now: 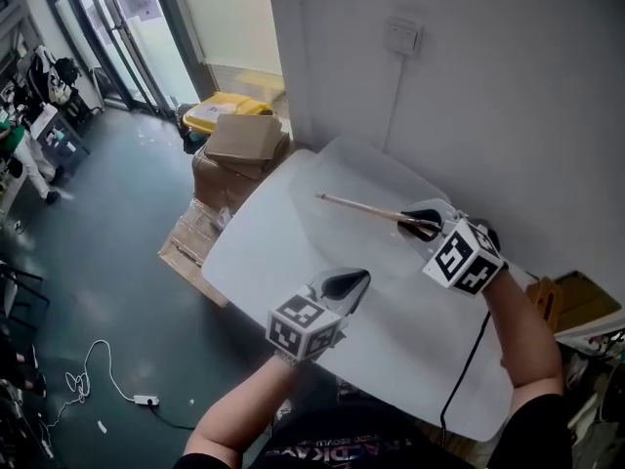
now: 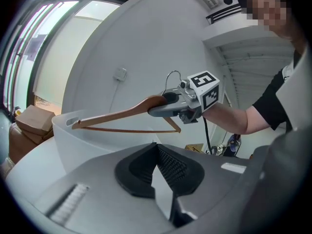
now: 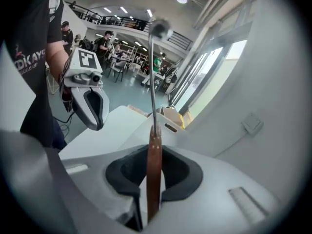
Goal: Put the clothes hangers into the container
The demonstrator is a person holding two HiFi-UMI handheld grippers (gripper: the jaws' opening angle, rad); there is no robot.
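My right gripper is shut on the neck of a wooden clothes hanger. The hanger's arm reaches left over a white translucent container on the white table. In the right gripper view the hanger stands edge-on between the jaws, its metal hook rising above. The left gripper view shows the hanger held above the container's rim. My left gripper hovers over the table's near side, jaws shut with nothing between them.
Cardboard boxes and a yellow bin stand on the floor beyond the table's left edge. A wall with a switch rises right behind the container. A black cable hangs off the table's near right.
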